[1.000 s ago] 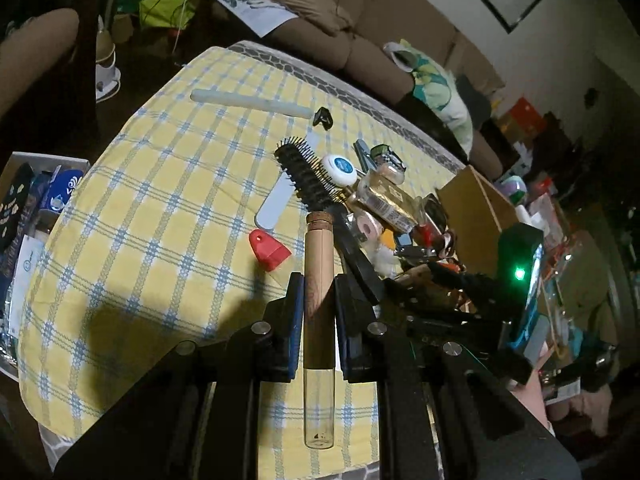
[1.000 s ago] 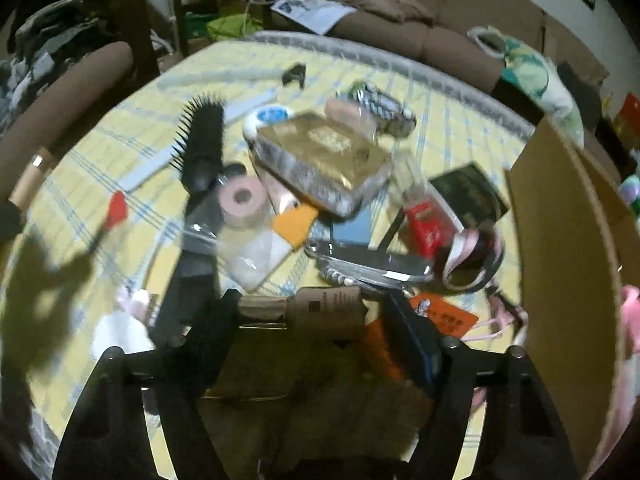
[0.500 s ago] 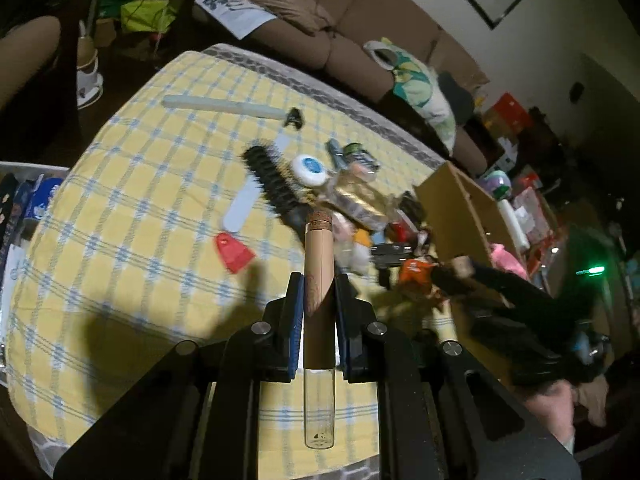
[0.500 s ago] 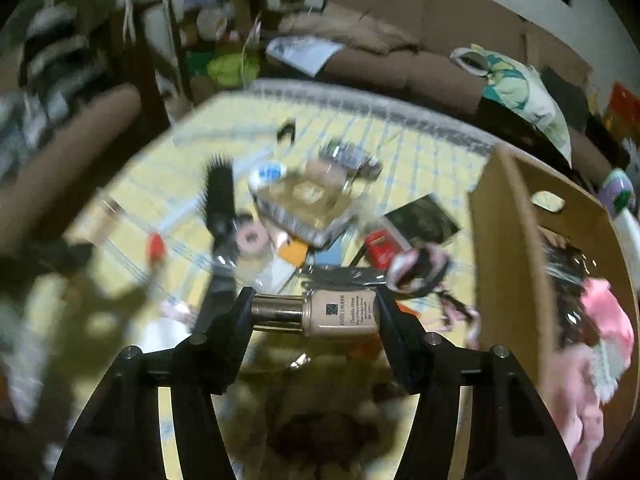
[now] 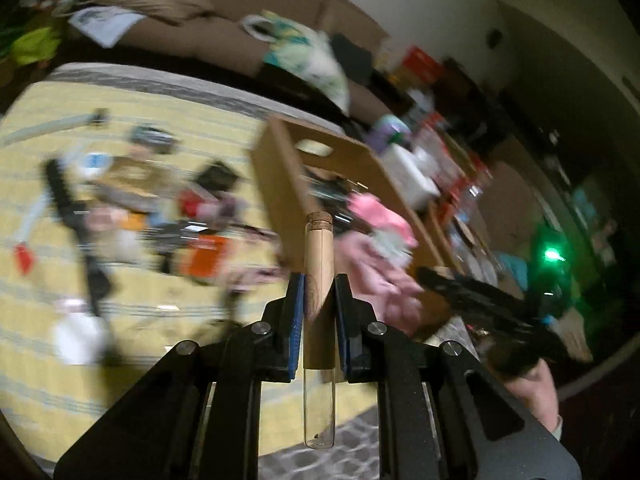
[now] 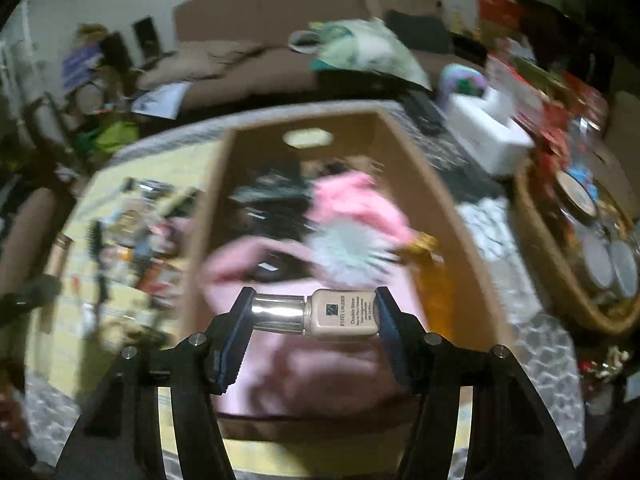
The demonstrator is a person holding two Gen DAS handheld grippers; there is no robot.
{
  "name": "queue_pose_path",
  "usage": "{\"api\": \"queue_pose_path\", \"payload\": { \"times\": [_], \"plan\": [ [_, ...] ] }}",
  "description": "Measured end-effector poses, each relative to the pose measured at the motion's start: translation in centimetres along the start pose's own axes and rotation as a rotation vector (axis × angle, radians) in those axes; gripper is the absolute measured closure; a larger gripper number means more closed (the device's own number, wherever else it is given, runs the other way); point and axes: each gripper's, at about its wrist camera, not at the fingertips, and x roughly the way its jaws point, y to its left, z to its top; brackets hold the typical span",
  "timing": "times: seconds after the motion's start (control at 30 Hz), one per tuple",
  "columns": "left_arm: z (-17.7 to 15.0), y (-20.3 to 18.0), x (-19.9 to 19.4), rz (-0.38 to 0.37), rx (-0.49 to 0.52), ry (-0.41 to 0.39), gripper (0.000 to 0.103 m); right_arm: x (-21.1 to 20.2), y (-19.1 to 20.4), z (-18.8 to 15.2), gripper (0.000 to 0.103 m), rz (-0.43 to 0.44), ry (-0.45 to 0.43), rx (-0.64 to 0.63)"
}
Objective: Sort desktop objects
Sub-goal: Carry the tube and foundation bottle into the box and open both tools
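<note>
Left tongs: your left tongs [image 5: 319,286] are closed tight on the corked glass tube [image 5: 319,264], blue pads pressing its wood-coloured middle. The tube stands upright between them, cork end up, clear end hanging below the pads.

Right tongs: your right tongs [image 6: 314,312] are clamped on the foundation bottle [image 6: 343,313], which lies crosswise between the pads. One pad bears on the end of its silver cap [image 6: 278,313], the other on the bottle's base. The label faces the camera.

Where the bottle is: you hold it in the air above the open cardboard box [image 6: 432,184], over the pink cloth [image 6: 352,204] that lies inside.

Where the tube is: you hold it in the air near the box's wall [image 5: 280,184], as seen from the left wrist. Whether it is over the box or beside it I cannot tell.

Tabletop: the yellow checked tabletop [image 5: 60,360] beside the box carries a blurred spread of small things. A black hairbrush [image 5: 68,208] and a red piece [image 5: 22,258] can be made out; the others are too smeared to name.

Beyond the box: a woven basket [image 6: 536,248] of jars stands on its far side.
</note>
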Motion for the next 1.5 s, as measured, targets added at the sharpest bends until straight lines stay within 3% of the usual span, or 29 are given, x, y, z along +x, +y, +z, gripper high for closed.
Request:
{"api": "queue_pose_path", "payload": {
  "times": [0.13,0.27,0.47,0.6,0.7,0.8,0.87,0.9,0.97,1.07,1.13,1.27,1.5],
  "plan": [
    [0.0,-5.4,5.0,-0.036,0.039,0.072,0.089,1.5,-2.9,-1.0,0.042,-0.013,0.054,0.012],
    [0.0,-9.1,9.6,0.021,0.096,0.132,0.089,3.1,-4.4,-1.2,0.042,0.000,0.092,0.023],
    [-0.3,-10.0,14.2,0.153,0.188,0.184,0.089,5.0,-5.4,-1.2,0.042,-0.015,0.130,0.002],
    [-0.6,-9.3,16.3,0.196,0.277,0.256,0.089,5.1,-5.3,-1.1,0.040,-0.012,0.139,-0.022],
    [-0.8,-9.3,16.3,0.230,0.317,0.267,0.089,5.4,-4.3,-1.2,0.037,-0.012,0.165,-0.092],
    [-0.7,-8.9,15.3,0.209,0.284,0.258,0.084,5.1,-4.0,-1.1,0.032,0.007,0.164,-0.101],
    [-0.5,-8.7,14.3,0.186,0.255,0.238,0.054,4.1,-4.5,-0.7,0.028,0.013,0.136,-0.075],
    [-0.3,-8.5,13.5,0.166,0.234,0.220,0.047,3.6,-4.9,-0.4,0.026,0.022,0.119,-0.051],
    [0.2,-8.4,12.2,0.138,0.209,0.184,0.042,2.2,-6.1,0.1,0.018,0.066,0.069,0.020],
    [1.0,-8.1,9.9,0.119,0.192,0.142,0.032,0.1,-8.0,0.8,0.018,0.127,-0.004,0.134],
    [1.4,-7.5,8.0,0.122,0.187,0.121,0.026,-1.0,-8.3,1.2,0.018,0.137,-0.039,0.164],
    [2.0,-5.5,4.1,0.166,0.155,0.058,0.004,-2.2,-7.2,1.9,0.017,0.172,-0.074,0.164],
    [2.2,0.8,-2.7,0.281,0.076,-0.020,0.000,-2.7,0.3,2.5,0.012,0.246,-0.077,0.032]
  ]
}}
